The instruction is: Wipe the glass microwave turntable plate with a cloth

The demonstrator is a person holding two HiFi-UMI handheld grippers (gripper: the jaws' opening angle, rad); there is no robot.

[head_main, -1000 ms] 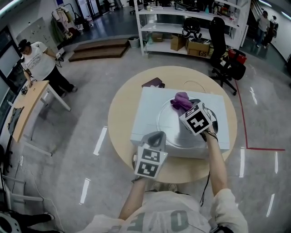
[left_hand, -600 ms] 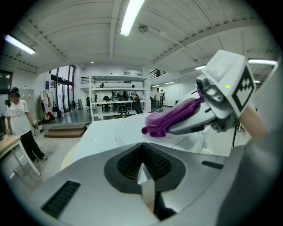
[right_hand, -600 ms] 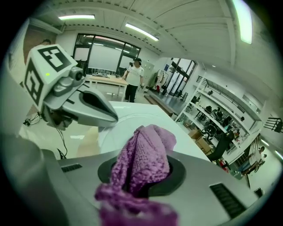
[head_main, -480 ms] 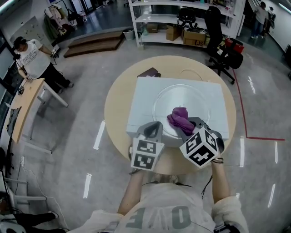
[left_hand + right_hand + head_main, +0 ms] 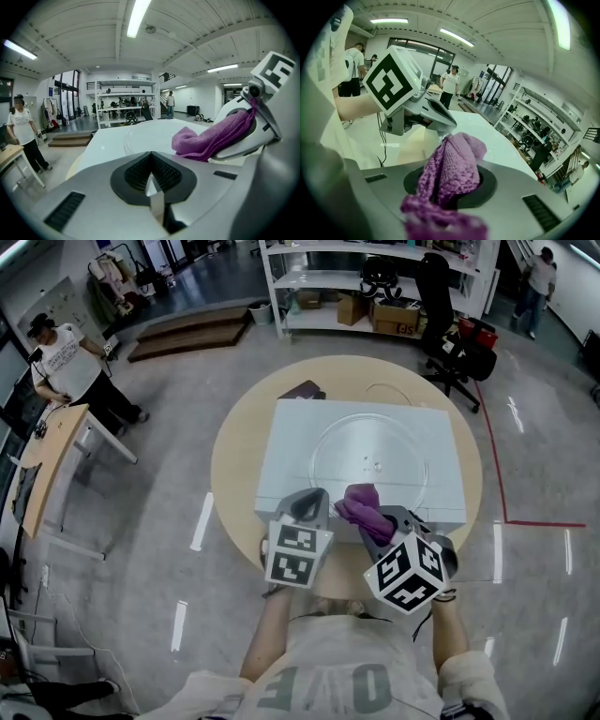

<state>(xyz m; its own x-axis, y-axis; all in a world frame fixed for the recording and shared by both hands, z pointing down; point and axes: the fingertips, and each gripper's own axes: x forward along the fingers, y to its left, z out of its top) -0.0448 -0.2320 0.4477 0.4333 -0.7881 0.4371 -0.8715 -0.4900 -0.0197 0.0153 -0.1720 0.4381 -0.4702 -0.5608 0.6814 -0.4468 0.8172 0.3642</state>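
1. Round wooden table [image 5: 234, 465]: under the white microwave [image 5: 291, 456], showing all round it.
2. Left gripper [image 5: 315, 499]: at the microwave's near edge, left of centre. I read its jaws as pressed together with nothing between them.
3. Purple cloth [image 5: 360, 503]: bunched over the microwave's near edge, at the plate's near rim. I cannot tell whether it touches.
4. Glass turntable plate [image 5: 375, 442]: flat on the microwave's top, right of centre.
5. Right gripper [image 5: 382, 521]: just off the microwave's near edge, jaws clamped on the cloth.
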